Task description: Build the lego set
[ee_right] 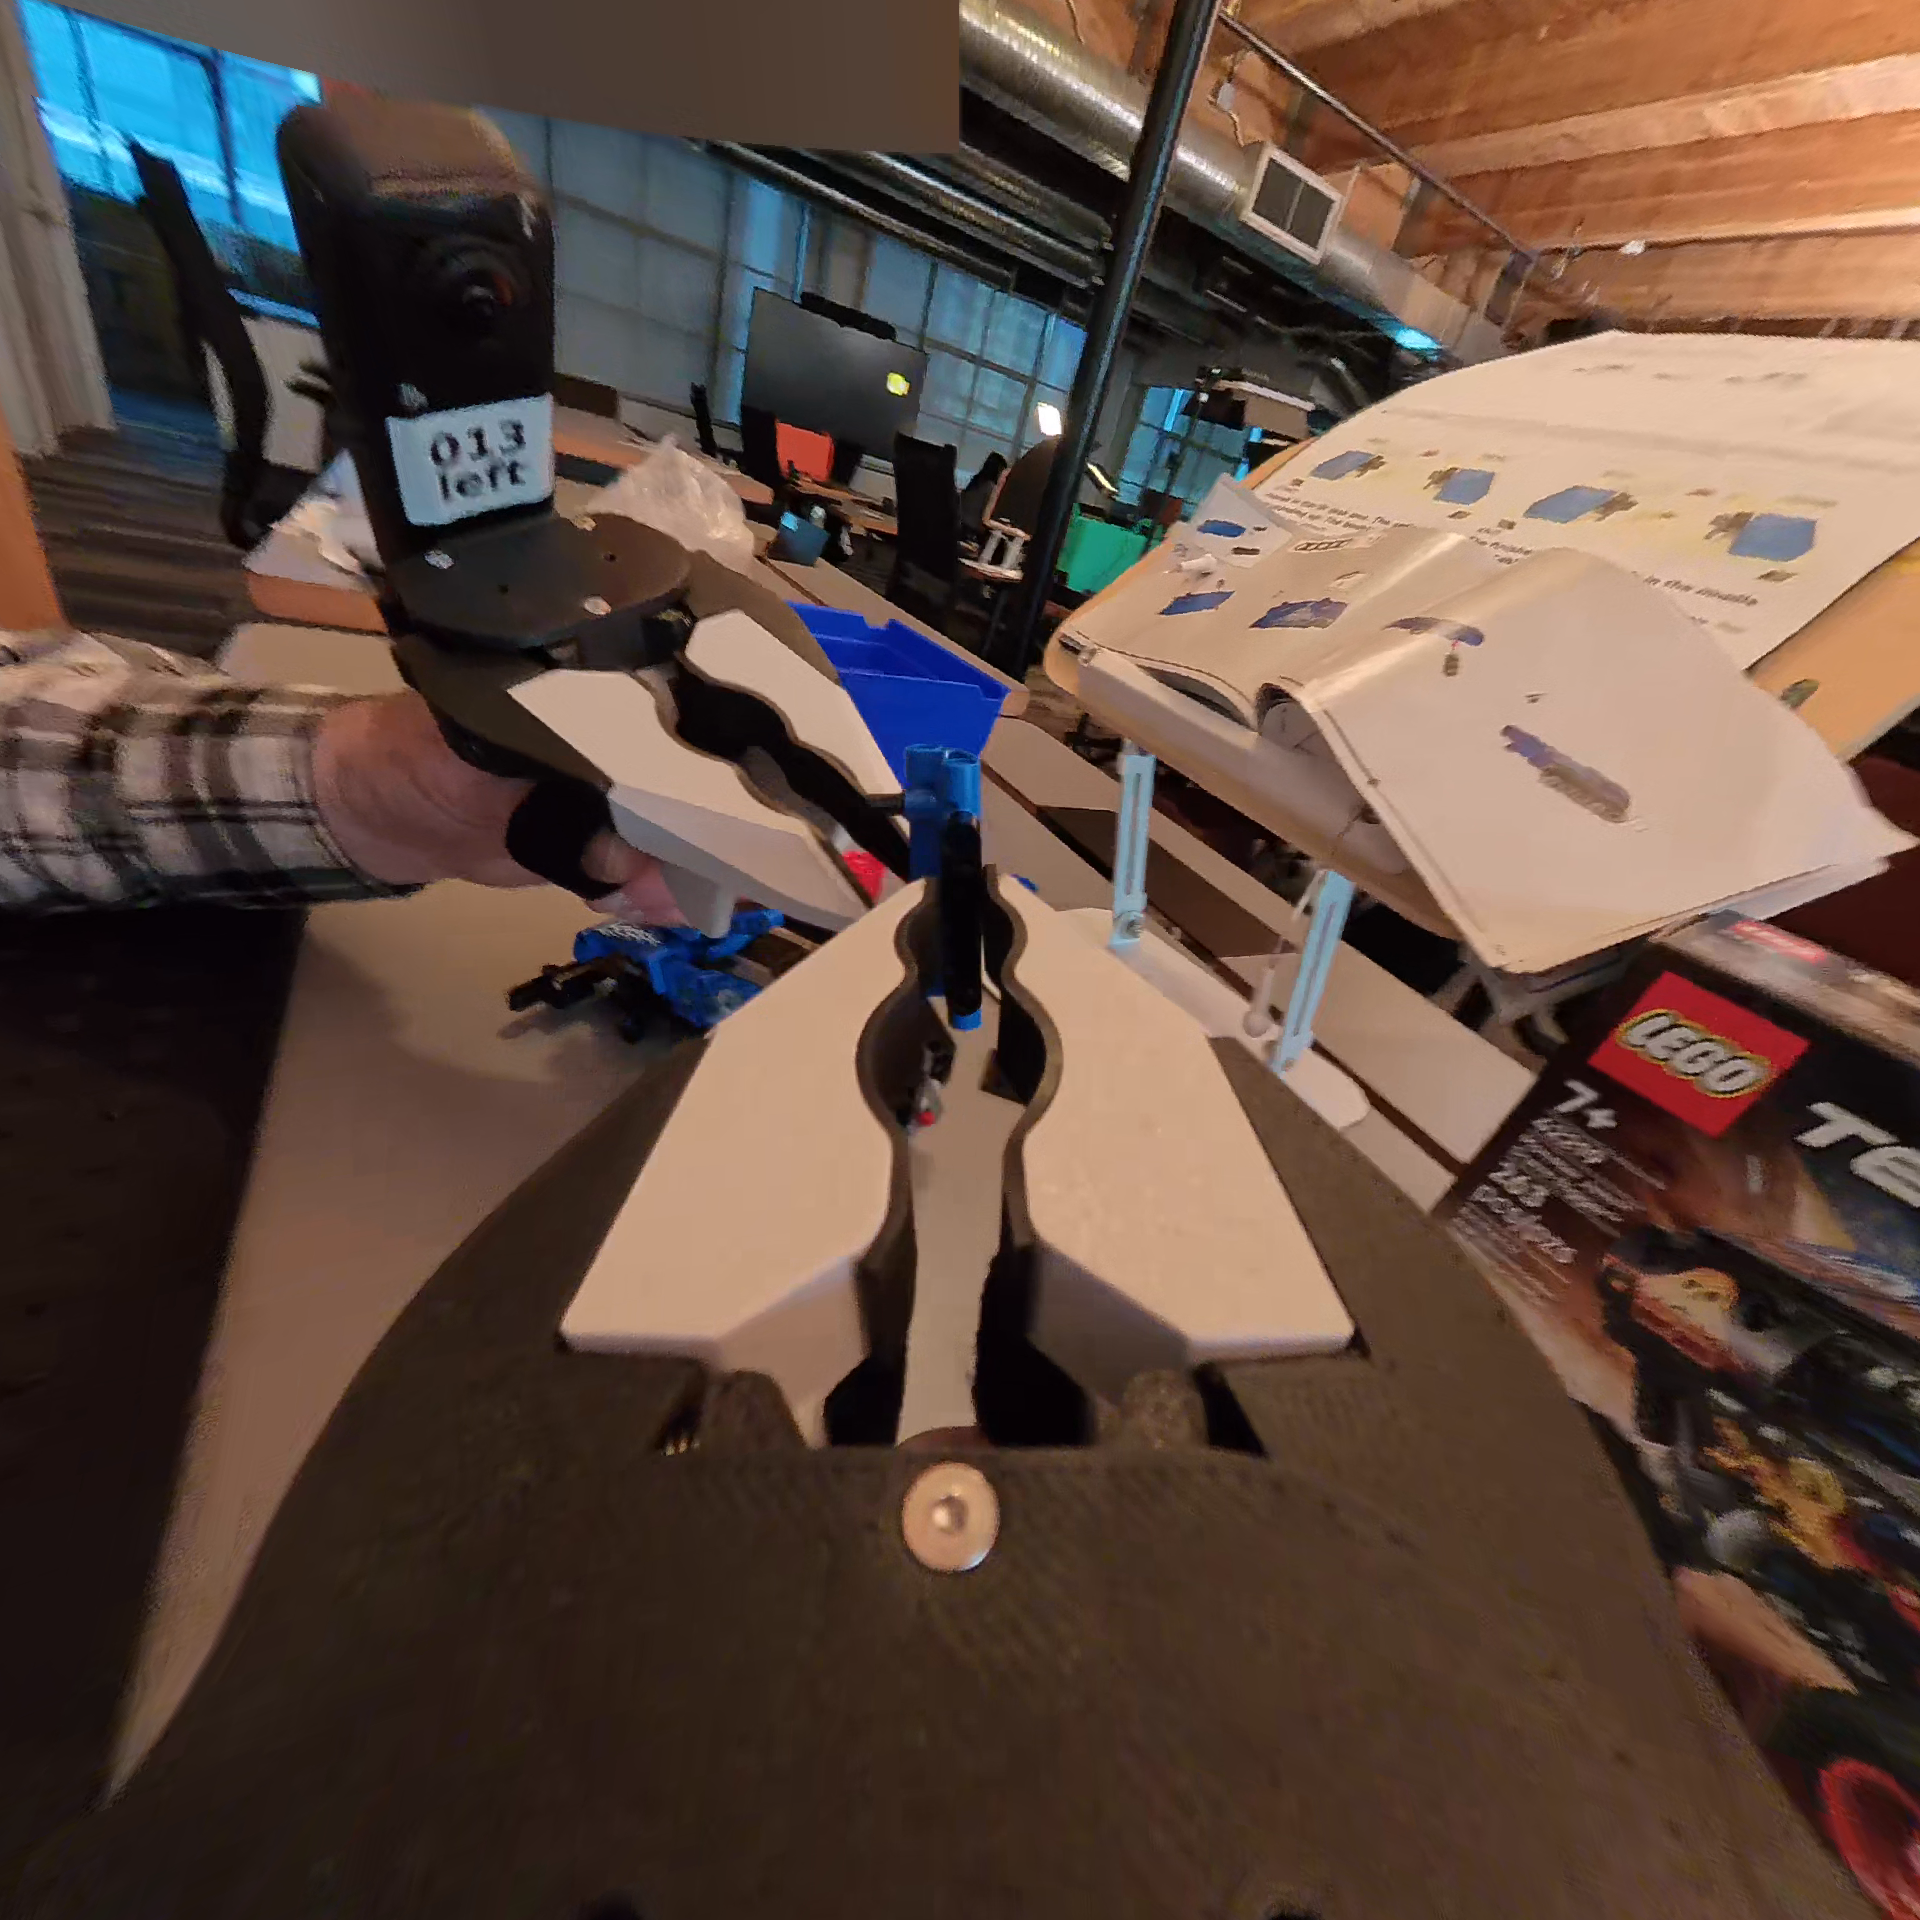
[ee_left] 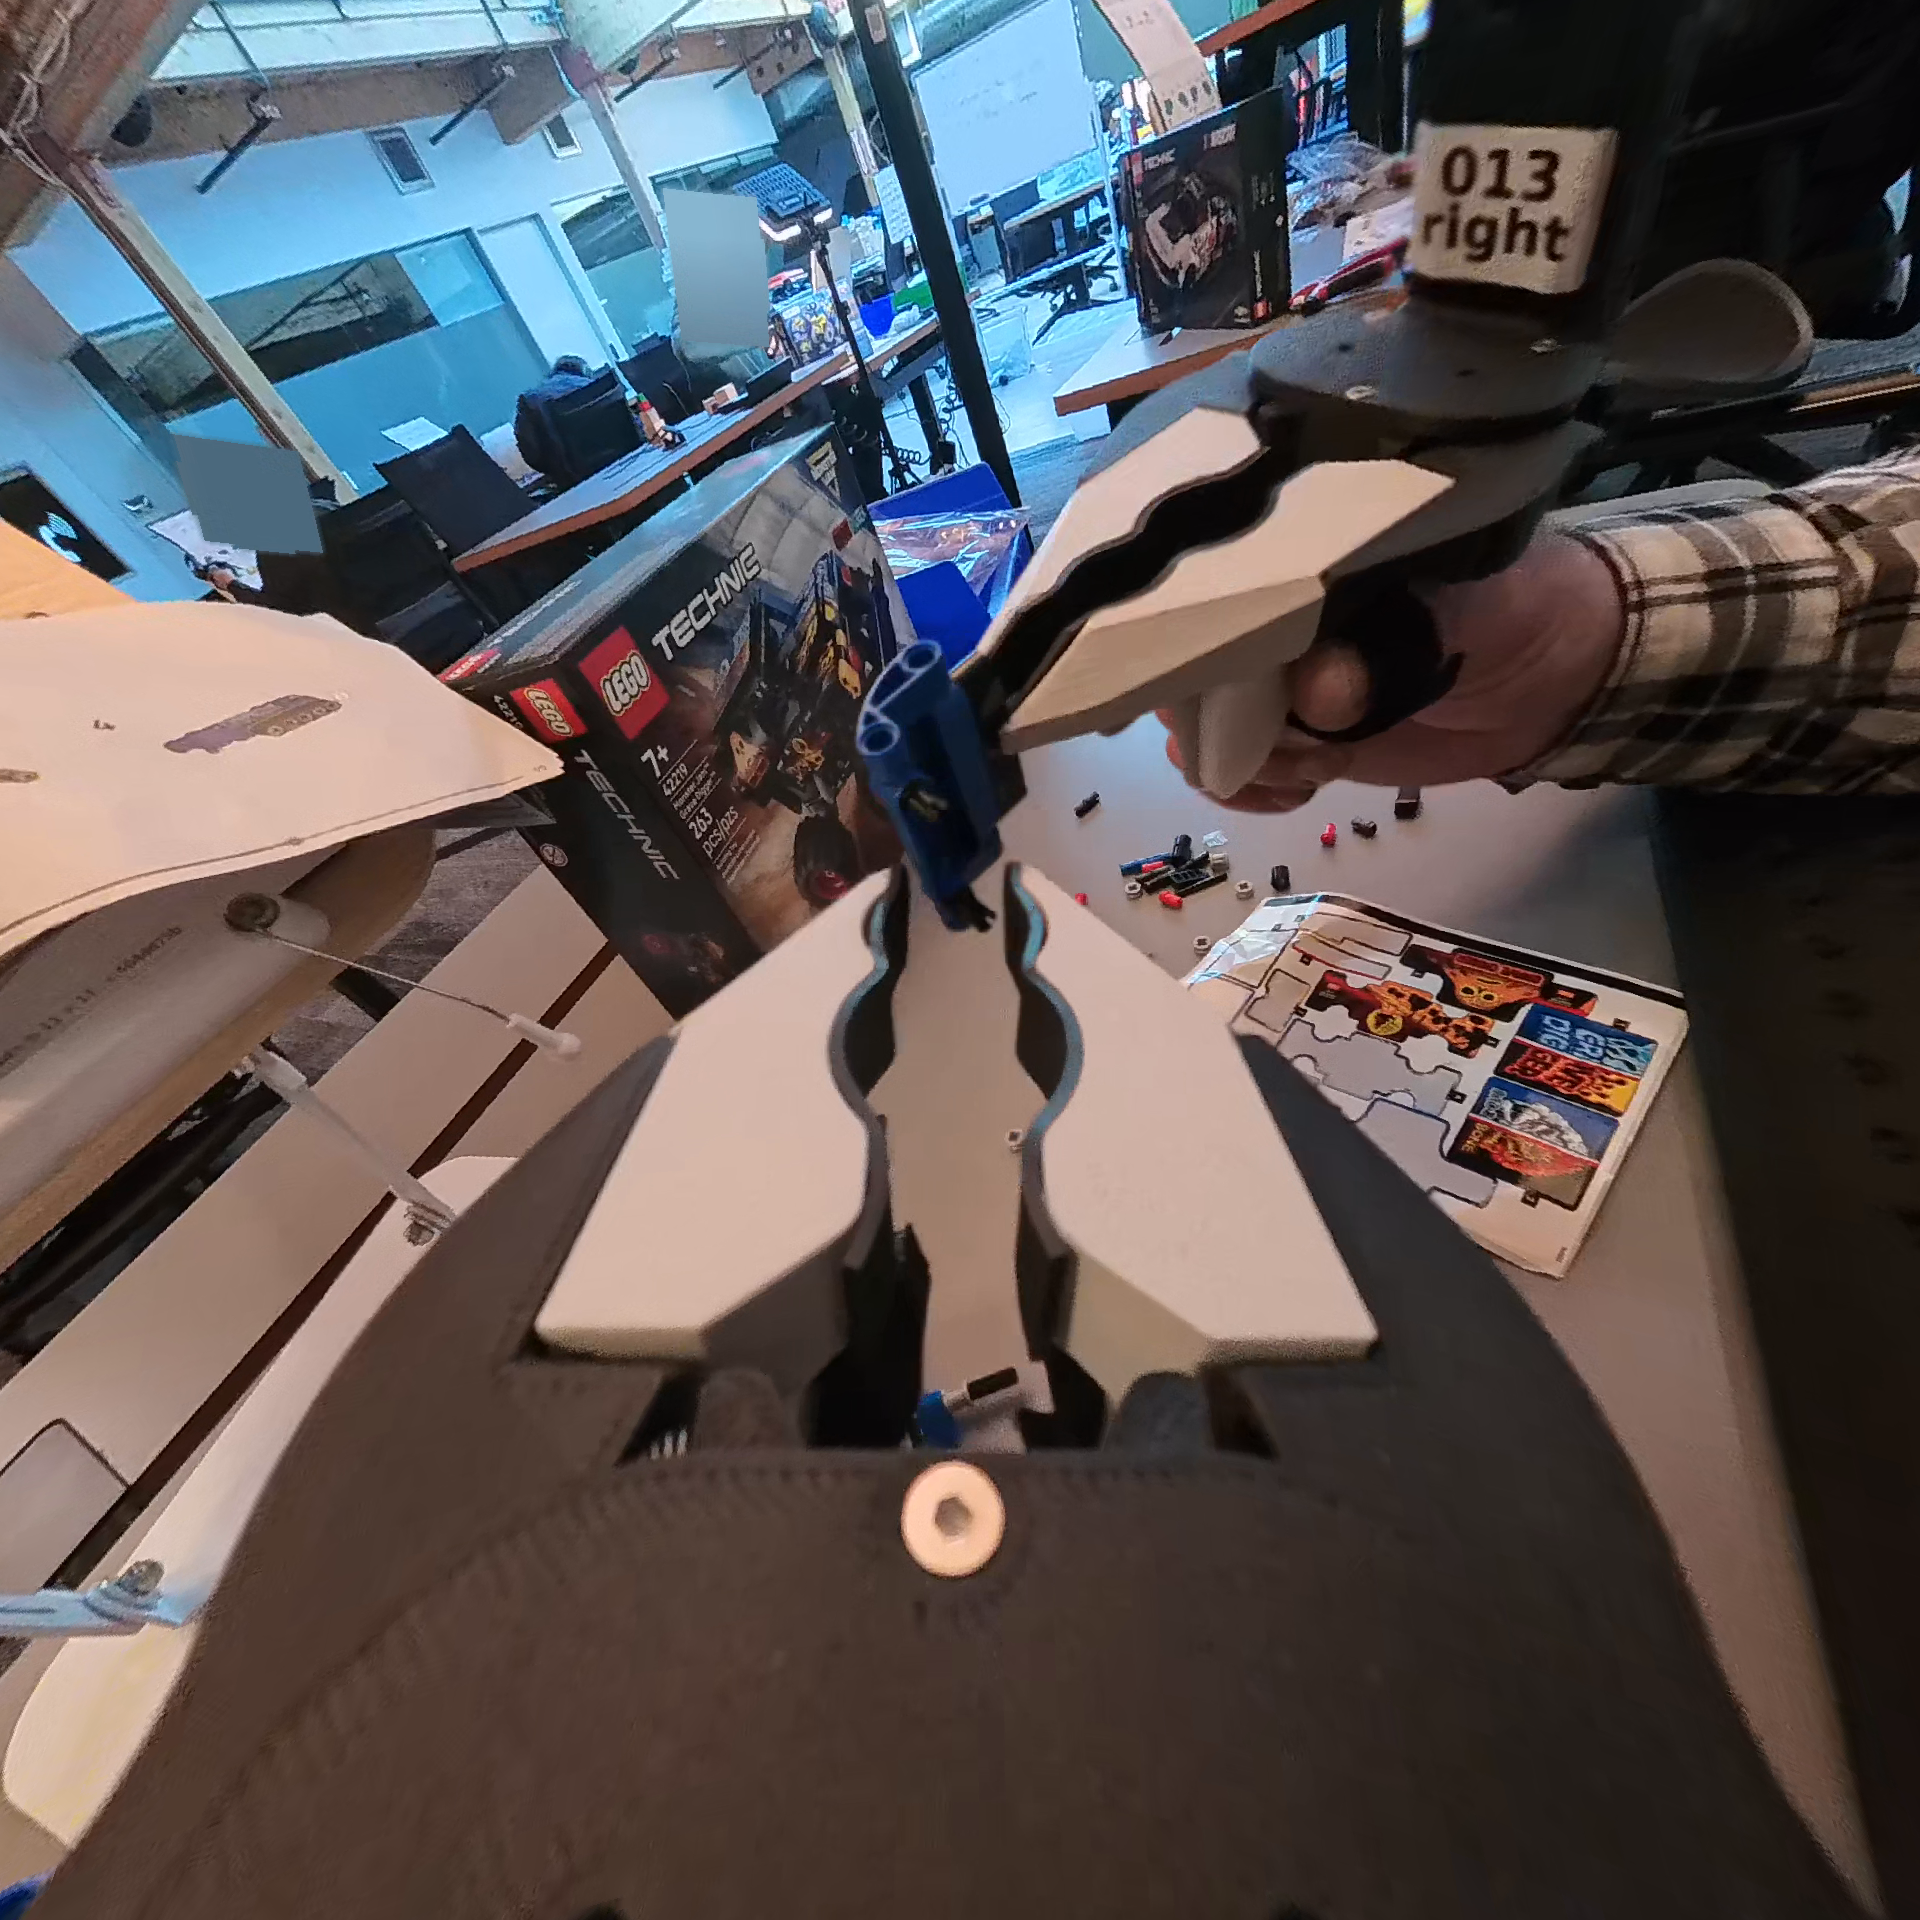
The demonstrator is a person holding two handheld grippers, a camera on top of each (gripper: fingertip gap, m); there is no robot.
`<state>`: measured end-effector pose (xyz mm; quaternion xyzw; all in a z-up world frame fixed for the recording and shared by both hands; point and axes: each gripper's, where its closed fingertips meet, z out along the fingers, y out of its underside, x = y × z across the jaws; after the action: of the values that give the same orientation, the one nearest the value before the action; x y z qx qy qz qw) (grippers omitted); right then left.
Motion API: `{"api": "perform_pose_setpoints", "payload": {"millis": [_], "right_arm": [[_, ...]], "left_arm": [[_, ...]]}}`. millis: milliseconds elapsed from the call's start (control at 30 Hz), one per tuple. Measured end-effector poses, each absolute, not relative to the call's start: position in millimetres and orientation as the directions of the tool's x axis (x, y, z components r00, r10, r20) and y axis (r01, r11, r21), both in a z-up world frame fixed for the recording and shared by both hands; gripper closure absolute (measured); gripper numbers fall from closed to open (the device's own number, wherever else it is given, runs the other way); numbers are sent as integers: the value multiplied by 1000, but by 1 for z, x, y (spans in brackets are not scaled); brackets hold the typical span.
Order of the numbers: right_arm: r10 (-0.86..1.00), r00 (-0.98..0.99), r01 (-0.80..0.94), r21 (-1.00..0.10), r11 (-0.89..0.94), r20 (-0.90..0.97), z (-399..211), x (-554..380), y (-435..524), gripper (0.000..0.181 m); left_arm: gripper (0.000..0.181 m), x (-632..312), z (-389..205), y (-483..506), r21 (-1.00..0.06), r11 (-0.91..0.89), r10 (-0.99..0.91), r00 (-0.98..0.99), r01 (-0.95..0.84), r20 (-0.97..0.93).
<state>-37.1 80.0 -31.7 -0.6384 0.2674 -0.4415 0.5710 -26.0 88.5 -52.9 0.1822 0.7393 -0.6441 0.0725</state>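
While the blue beam [ee_left: 928, 774] is pinched upright by the right hand-held gripper [ee_left: 987, 727], the left hand-held gripper [ee_left: 951, 894], slightly spread, is held just below its lower end.

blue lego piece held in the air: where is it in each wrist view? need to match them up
Left wrist view: blue lego piece sits just above centre, gripped by the right gripper coming in from the upper right, above the left gripper's tips.
Right wrist view: same piece is above centre, at the right gripper's tips, the left gripper reaching in from the left.
Shared landmark: the lego box.
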Motion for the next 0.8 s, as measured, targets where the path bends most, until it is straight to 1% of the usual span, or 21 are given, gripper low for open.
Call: {"api": "perform_pose_setpoints", "payload": {"millis": [67, 200, 267, 400, 500, 600, 700, 800], "right_arm": [[-844, 395, 174, -932, -319, 363, -33, -35, 75, 176], [-761, 241, 187, -798, -573, 602, -34, -36, 73, 176], [-707, 210, 183, -737, -650, 676, -37, -35, 78, 176], [-616, 188, 170, -643, -747, 765, -46, -33, 87, 176], [-601, 200, 175, -632, -755, 774, -47, -35, 92, 176], [-604, 223, 181, -641, -746, 765, -48, -36, 94, 176], [-618, 280, 195, -674, -713, 735, -50, -39, 98, 176], [-604, 326, 200, -677, -708, 727, -56, -41, 103, 176]], "left_arm": [[158, -26, -51, 89, -928, 101, 177, -925, 358, -337], [155, -22, -48, 89, -927, 95, 154, -925, 363, -347], [156, -22, -48, 89, -919, 97, 146, -919, 382, -366], [162, -23, -53, 88, -882, 119, 136, -887, 457, -441], [168, -20, -61, 87, -828, 152, 128, -842, 539, -524], [170, -22, -57, 89, -818, 134, 129, -829, 559, -545], [169, -26, -60, 89, -786, 141, 143, -798, 601, -585], [170, -32, -68, 88, -747, 159, 177, -763, 646, -622]]}}
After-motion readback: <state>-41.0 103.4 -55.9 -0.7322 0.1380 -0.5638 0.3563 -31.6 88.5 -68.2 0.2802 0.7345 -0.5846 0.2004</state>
